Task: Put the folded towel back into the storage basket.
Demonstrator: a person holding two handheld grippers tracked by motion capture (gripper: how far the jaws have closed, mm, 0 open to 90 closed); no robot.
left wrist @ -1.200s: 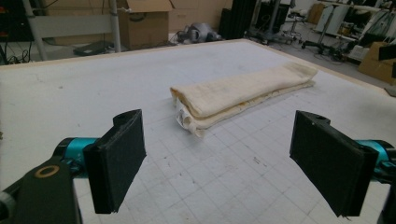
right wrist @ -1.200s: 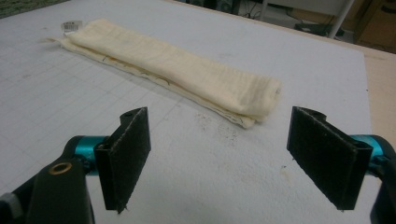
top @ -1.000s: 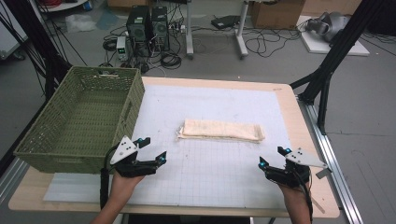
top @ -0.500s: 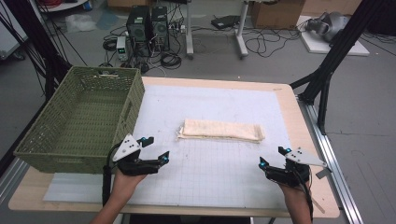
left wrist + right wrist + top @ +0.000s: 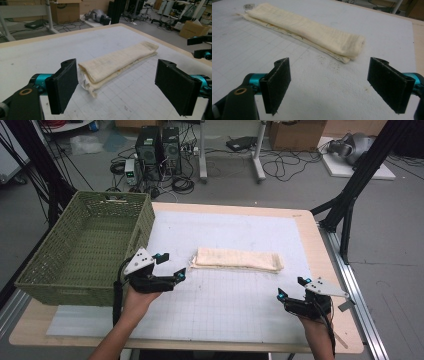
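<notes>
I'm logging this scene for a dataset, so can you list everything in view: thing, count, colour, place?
Cloth: 1, cream, folded into a long strip, mid-table on the mat.
Basket: 1, olive green, left side of the table, overhanging its edge.
Mat: 1, white with a grid, covering most of the table.
Table: 1, light wood, centre.
Computer towers: 2, black, on the floor beyond the table.
Cardboard box: 1, brown, floor at the back.
Left gripper: 1, black with teal tips, open, by the cloth's left end.
Right gripper: 1, same colours, open, near the table's right front corner.
</notes>
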